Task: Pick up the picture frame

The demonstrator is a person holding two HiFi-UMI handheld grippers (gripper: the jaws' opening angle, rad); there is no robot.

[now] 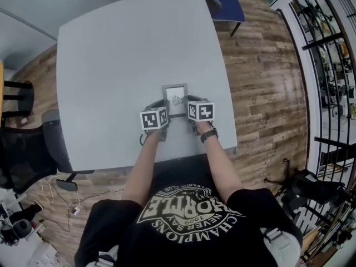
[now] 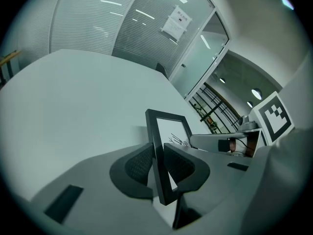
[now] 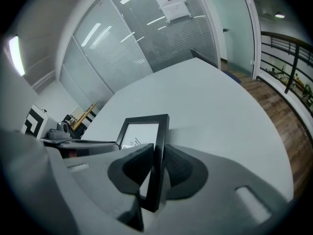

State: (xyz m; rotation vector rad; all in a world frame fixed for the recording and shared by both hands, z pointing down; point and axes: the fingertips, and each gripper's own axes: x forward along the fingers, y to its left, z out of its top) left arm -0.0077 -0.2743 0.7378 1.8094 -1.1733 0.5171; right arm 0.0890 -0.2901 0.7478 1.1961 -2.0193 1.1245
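A small black picture frame (image 1: 175,98) with a white print hangs just above the grey table (image 1: 122,60), near its front edge. My left gripper (image 2: 159,164) is shut on the frame's left rail (image 2: 157,151), its pads pressing both faces. On the opposite rail (image 3: 157,160) my right gripper (image 3: 156,166) is shut the same way. In the head view both grippers (image 1: 155,117) (image 1: 198,111) flank the frame's near corners, marker cubes facing up. The frame's far edge (image 3: 145,119) stands free of the table in both gripper views.
A blue chair (image 1: 225,5) stands at the table's far right corner and a dark office chair (image 1: 28,149) at the left. A black railing (image 1: 328,54) runs along the right. Wood floor surrounds the table. Glass partition walls (image 2: 122,23) lie beyond the table.
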